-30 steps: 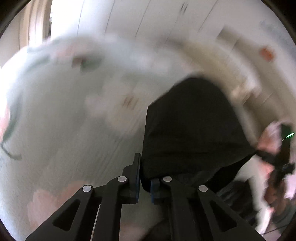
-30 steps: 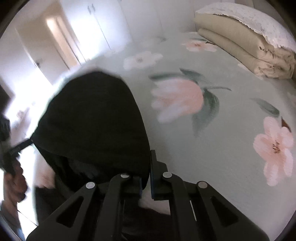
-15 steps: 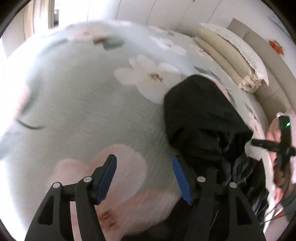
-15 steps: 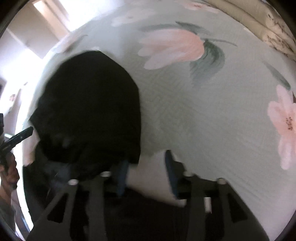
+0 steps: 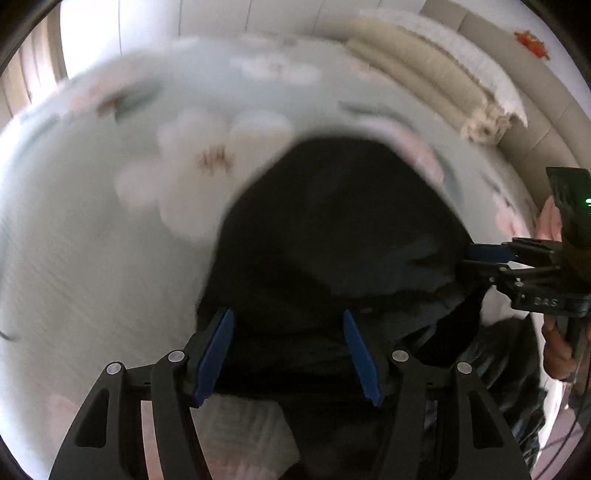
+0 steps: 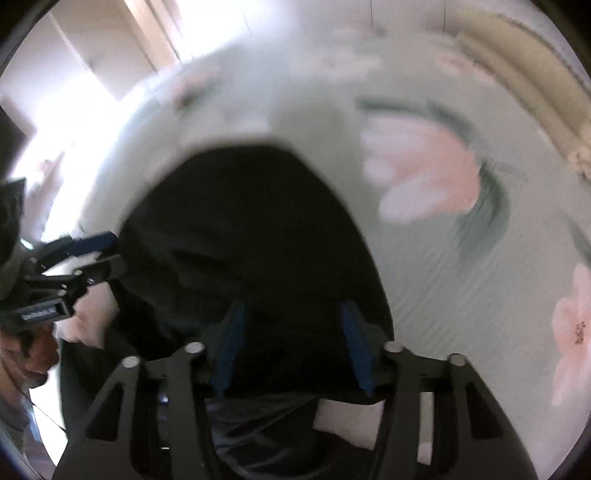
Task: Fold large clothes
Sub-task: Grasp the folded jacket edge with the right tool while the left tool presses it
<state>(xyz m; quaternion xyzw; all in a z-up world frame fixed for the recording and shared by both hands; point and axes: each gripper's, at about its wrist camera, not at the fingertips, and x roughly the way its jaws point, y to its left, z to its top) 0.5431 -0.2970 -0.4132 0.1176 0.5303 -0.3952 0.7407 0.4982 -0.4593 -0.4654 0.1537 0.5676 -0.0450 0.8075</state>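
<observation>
Bed: one pale green floral sheet [image 5: 92, 258] fills both my views, blurred, with big pink and white flowers.
Room: white cupboard doors [image 5: 221, 18] behind the bed; bright light at the upper left of my right view.
Bedding: one folded beige stack [image 5: 436, 85] at the far right of the bed.
Garment: one black garment [image 5: 332, 229], bunched on the sheet in front of me, between my two grippers.
Left gripper [image 5: 288, 350]: jaws spread wide over the black cloth, gripping nothing.
Right gripper [image 6: 291, 339]: likewise wide apart above the garment, empty.
</observation>
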